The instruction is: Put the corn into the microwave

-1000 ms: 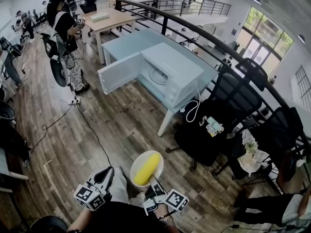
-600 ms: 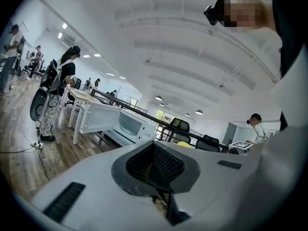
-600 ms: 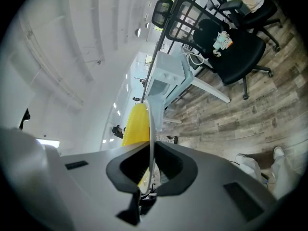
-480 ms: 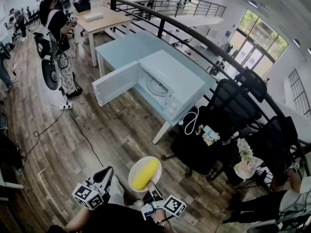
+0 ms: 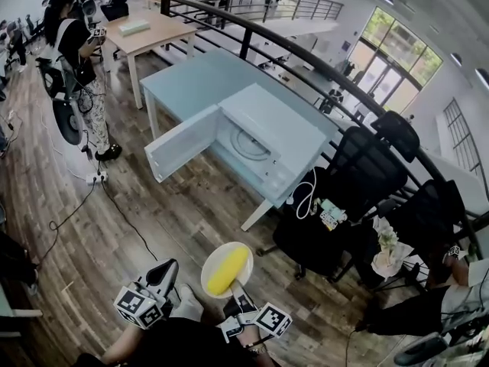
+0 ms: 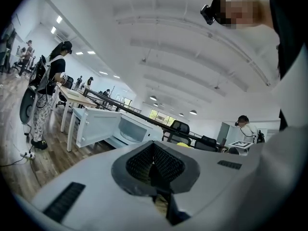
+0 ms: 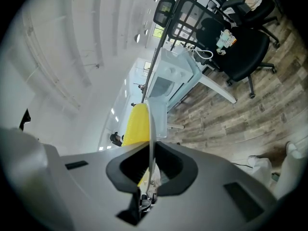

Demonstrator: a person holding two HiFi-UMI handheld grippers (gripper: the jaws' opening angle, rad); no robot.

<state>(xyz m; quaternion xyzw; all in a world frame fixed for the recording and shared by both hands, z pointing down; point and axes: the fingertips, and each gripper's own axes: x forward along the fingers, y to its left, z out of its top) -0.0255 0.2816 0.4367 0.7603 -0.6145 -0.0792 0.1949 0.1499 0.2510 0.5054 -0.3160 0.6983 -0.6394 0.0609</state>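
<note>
Currently the right gripper (image 7: 151,163) is clamping the rim of a white plate (image 5: 213,258). Its jaws are sitting nearly together, and the right gripper view is showing the plate's thin edge pinched between the pads, edge-on. The corn (image 5: 228,271) is lying lengthwise on that plate, a yellow cob pointing away from the gripper. The plate is hanging out in front of the person over the wooden floor (image 5: 145,205), well apart from the microwave (image 5: 286,132).

The left gripper (image 6: 153,161) is carrying nothing: its jaws are sitting closed on each other with no gap showing between the pads. In the head view it is hanging just left of the plate, not touching it.

The microwave is sitting on the pale blue desk (image 5: 187,71) with its door (image 5: 183,140) swung wide open to the left and the round turntable (image 5: 246,144) showing inside. A black office chair (image 5: 344,197) is standing just right of the desk, with a white cable (image 5: 306,193) trailing down from the microwave's corner beside it.
</note>
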